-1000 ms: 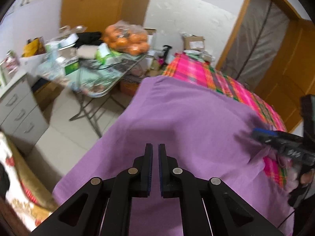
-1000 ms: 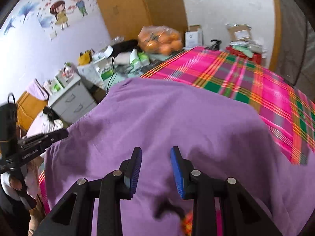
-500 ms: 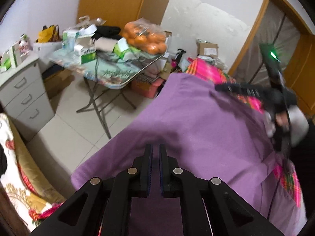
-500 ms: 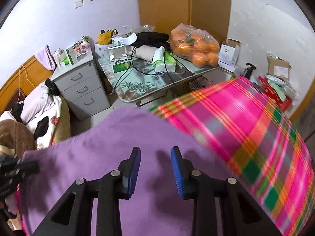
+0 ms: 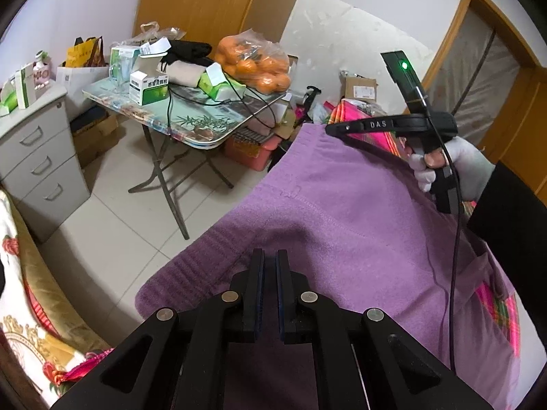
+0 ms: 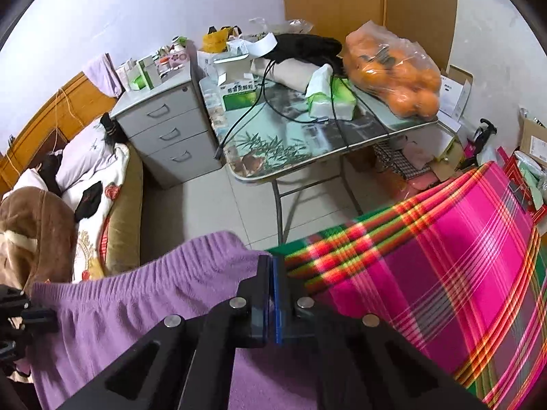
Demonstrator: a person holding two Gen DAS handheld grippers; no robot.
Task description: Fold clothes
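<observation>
Left wrist view shows my left gripper (image 5: 269,273) clenched on the purple garment (image 5: 359,218) draped over the plaid cloth (image 6: 461,256), right gripper (image 6: 271,273) pinching its ribbed edge too (2 corners held), so I judge folding barely begun, every crease left.

Pale tiled floor (image 5: 112,225), lilac walls (image 6: 112,10), wooden wardrobe (image 5: 205,3). Folding table (image 6: 307,143) cluttered with boxes, cables, bag of oranges (image 6: 393,71). Grey drawer unit (image 6: 167,130) beside it. Wooden door frame (image 5: 526,102) at right.
</observation>
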